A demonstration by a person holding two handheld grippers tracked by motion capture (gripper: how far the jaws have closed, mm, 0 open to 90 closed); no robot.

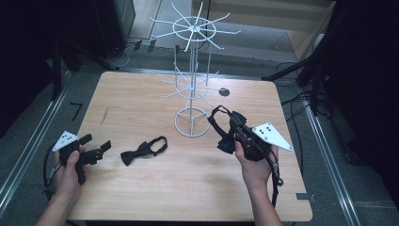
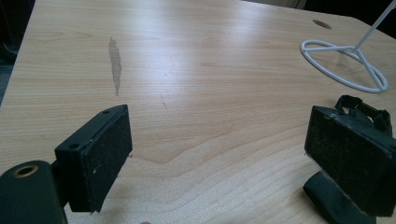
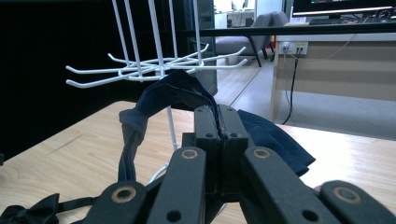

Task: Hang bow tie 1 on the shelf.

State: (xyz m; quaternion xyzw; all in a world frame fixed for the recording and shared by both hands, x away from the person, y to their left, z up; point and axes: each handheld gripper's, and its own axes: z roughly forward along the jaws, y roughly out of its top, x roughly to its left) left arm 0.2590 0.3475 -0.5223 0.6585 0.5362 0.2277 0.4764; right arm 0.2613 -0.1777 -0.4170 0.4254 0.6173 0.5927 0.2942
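Note:
A white wire rack [image 1: 192, 80] with hook arms stands at the table's back middle. My right gripper [image 1: 235, 123] hovers just right of its ring base, shut on a dark bow tie [image 1: 227, 142] whose strap loops up toward the rack. In the right gripper view the jaws [image 3: 218, 114] meet on that tie's fabric [image 3: 163, 95], with the lower hooks [image 3: 154, 67] close ahead. A second black bow tie [image 1: 143, 150] lies flat on the table. My left gripper [image 1: 98, 141] stays open to its left, its far pad [image 2: 350, 158] partly hiding that tie [image 2: 364, 109].
The wooden table [image 1: 188, 188] has a dark streak [image 2: 115, 63] at its left and a round hole [image 1: 224, 92] behind the rack. The rack's ring base [image 2: 345, 60] lies ahead of the left gripper. Black frames and cables surround the table.

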